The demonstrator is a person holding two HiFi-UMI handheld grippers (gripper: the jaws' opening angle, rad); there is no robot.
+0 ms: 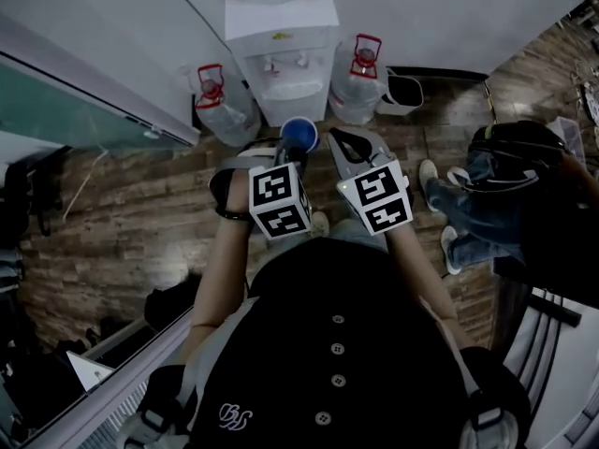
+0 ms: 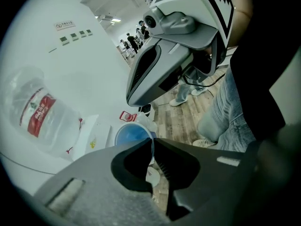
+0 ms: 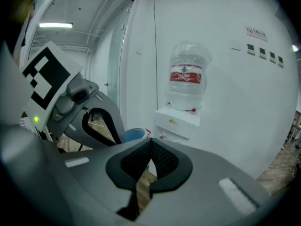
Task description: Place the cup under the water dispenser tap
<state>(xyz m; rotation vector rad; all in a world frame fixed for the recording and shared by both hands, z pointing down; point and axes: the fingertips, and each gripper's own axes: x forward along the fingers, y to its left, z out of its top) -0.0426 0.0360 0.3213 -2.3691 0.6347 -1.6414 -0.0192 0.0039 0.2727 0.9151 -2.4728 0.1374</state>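
Note:
A white water dispenser (image 1: 281,54) stands against the wall straight ahead, and its taps (image 1: 285,63) show above a recess. My left gripper (image 1: 286,150) is shut on the rim of a blue cup (image 1: 299,134), held upright just short of the dispenser. In the left gripper view the cup (image 2: 133,134) has its rim pinched between the jaw tips of that gripper (image 2: 152,144). Beside it my right gripper (image 1: 341,141) is shut with nothing in it. Its view shows the closed tips (image 3: 150,143), the cup (image 3: 134,134), the dispenser (image 3: 181,121) and the bottle (image 3: 187,76) on top.
Two spare water bottles with red caps stand on the wooden floor, one on each side of the dispenser (image 1: 225,110) (image 1: 357,87). A white bag (image 1: 402,92) sits to the right. A person in jeans (image 1: 487,195) is close on the right, and a glass partition (image 1: 75,110) on the left.

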